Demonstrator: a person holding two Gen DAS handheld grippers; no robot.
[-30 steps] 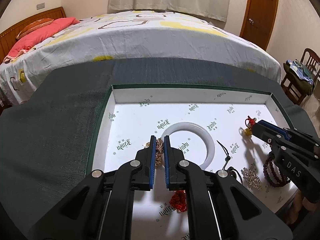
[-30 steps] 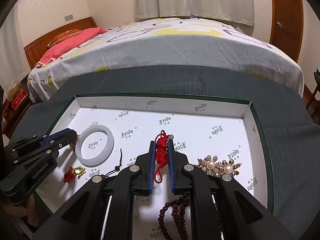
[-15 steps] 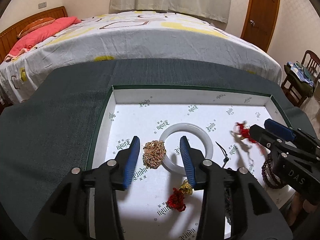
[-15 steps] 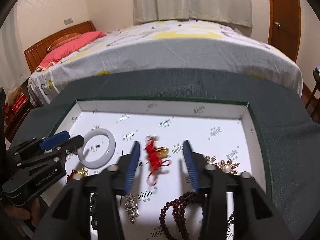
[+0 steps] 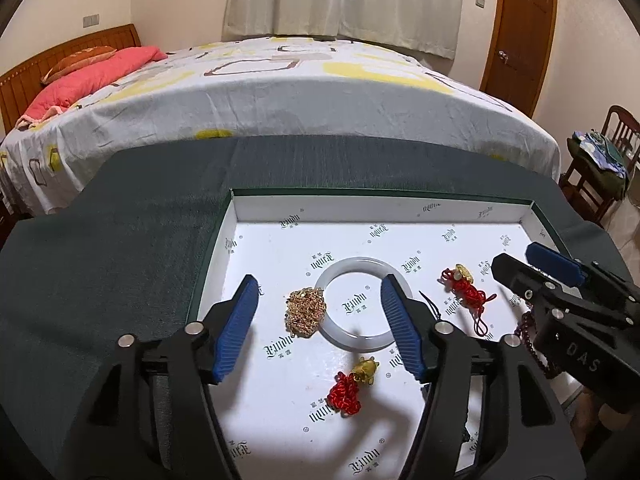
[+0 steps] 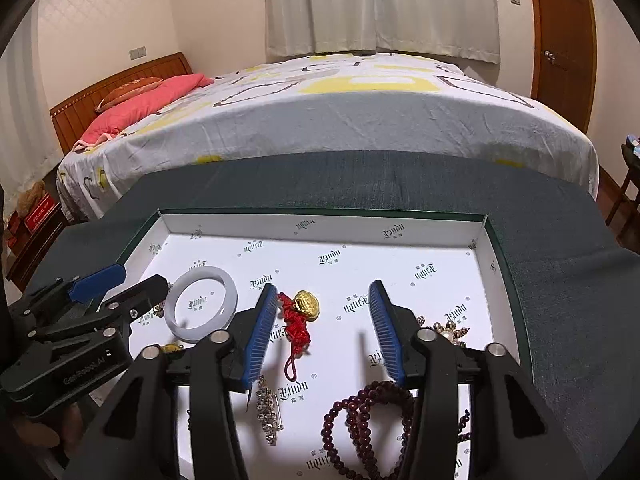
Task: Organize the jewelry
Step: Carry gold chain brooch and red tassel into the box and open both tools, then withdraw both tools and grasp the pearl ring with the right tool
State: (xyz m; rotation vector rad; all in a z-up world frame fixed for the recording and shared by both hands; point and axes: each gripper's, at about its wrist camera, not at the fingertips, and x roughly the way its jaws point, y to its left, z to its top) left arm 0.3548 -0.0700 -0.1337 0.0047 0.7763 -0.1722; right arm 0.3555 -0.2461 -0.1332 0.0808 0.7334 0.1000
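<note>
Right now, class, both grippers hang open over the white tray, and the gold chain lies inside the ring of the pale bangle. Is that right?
Not quite. The gold chain lies heaped outside the pale bangle, against its left rim, as the left wrist view shows. The rest holds: the left gripper and right gripper hang open over the white tray.

Behind the dark green cloth [image 5: 100, 264] stands a bed [image 5: 280, 100] with a pink pillow [image 5: 92, 76]; white curtains [image 6: 380, 4], a wooden door [image 5: 520, 28], a chair [image 5: 596, 168] at right.
</note>
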